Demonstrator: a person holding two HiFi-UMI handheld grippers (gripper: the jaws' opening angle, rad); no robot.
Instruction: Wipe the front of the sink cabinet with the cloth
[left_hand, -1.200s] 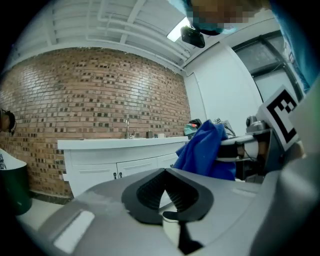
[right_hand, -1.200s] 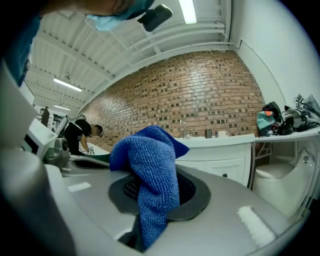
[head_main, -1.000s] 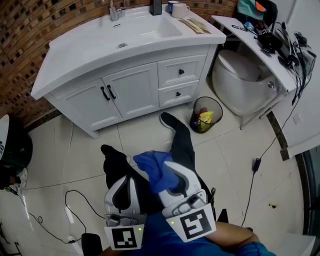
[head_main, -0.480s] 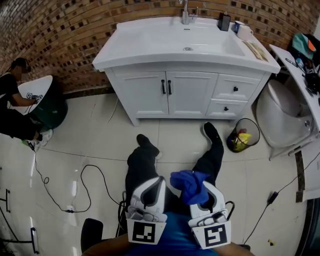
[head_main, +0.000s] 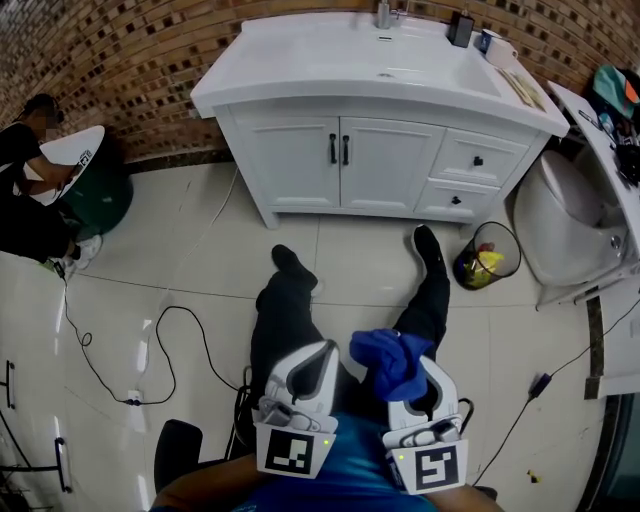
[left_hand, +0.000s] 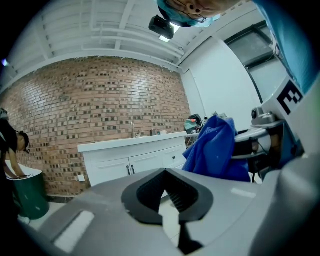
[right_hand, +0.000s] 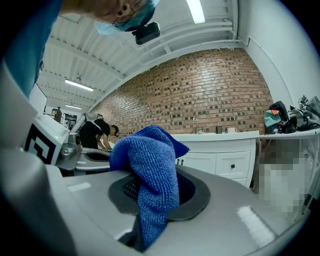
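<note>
Right hand-held gripper pinching blue cloth, bunched over jaws. Left hand-held gripper just beside, jaws pressed together, nothing between. Sink cabinet well ahead of both, across floor. Cloth secured. By my read, approach and all wiping of front not yet begun.

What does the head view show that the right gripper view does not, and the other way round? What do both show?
Only the head view: the wastebasket beside the cabinet, the black cable on the floor, and the person's legs. Only the right gripper view: the ceiling lights, and a close look at the right tongs shut on the blue cloth. Both: the blue cloth, the white sink cabinet and the brick wall.
</note>
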